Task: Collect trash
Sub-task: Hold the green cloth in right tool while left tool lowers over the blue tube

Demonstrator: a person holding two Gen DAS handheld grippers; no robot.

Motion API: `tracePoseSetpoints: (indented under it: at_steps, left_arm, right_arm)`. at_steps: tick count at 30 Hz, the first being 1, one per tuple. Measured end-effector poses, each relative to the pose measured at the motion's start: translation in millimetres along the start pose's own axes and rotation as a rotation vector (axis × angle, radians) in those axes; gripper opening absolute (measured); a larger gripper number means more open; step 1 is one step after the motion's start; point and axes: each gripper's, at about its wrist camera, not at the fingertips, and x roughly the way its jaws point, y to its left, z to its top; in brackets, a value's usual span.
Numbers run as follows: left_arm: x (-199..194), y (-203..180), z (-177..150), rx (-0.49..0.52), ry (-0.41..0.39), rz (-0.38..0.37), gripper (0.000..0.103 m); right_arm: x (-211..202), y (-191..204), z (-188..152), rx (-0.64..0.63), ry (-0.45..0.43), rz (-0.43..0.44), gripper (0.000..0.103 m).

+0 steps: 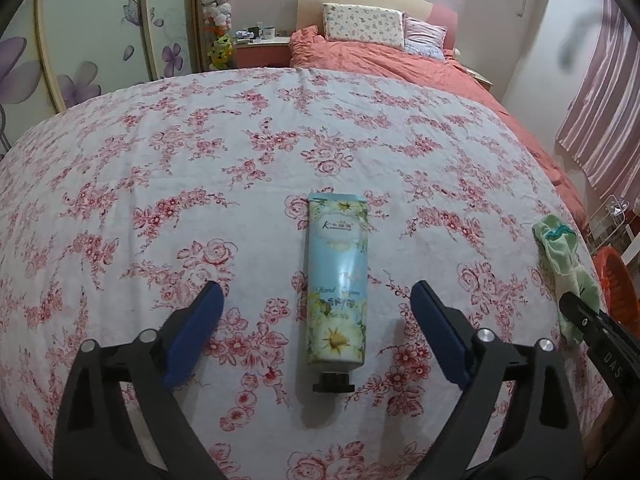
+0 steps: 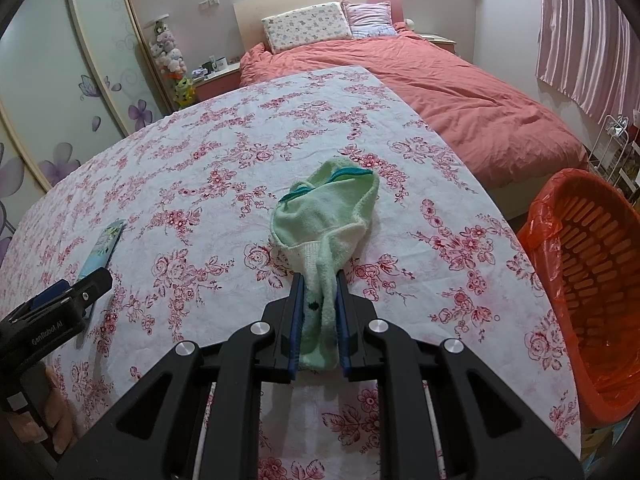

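Observation:
A light blue hand cream tube (image 1: 337,276) with a black cap lies flat on the floral tablecloth (image 1: 160,168), cap end nearest me. My left gripper (image 1: 316,286) is open, its blue pads wide on either side of the tube and not touching it. A pale green sock (image 2: 332,208) lies crumpled on the cloth, and my right gripper (image 2: 320,278) is shut on its near end. The sock (image 1: 560,256) also shows at the right edge of the left wrist view. The tube (image 2: 102,246) and the left gripper's finger show at the left of the right wrist view.
An orange slatted basket (image 2: 592,280) lined with an orange bag stands off the table's right edge. A bed with a salmon cover (image 2: 460,92) lies beyond the table. A wardrobe with flower decals (image 2: 60,80) is on the left, curtains (image 2: 588,32) on the right.

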Motion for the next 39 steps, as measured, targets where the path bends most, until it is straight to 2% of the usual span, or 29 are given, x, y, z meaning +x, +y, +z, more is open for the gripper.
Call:
tracePoseSetpoints:
  at_steps: [27,29,31,33,37,39]
  left_arm:
    - [0,1,0,-0.006,-0.003,-0.004,0.09]
    - [0,1,0,-0.005,-0.005,-0.004,0.087]
    - [-2,-2,-1,0.018,-0.011,0.001,0.072]
    - [-2,-8,-1,0.056,-0.009,-0.005,0.069]
    - [-1,-20,-1,0.115,-0.003,0.0,0.063]
    - [0,-24,-1,0.134,-0.001,0.006,0.061]
  right_arm:
    - [1,-1,0,0.004,0.0,0.004,0.015]
    - [1,-1,1,0.002,0.0,0.001,0.015]
    - [0,0,1,-0.004,-0.002,-0.005,0.016]
    - [0,2,1,-0.017,-0.004,-0.014,0.023]
    - [3,5,8,-0.009,0.006,-0.011,0.043]
    - [5,4,10,-0.002,0.001,-0.021,0.044]
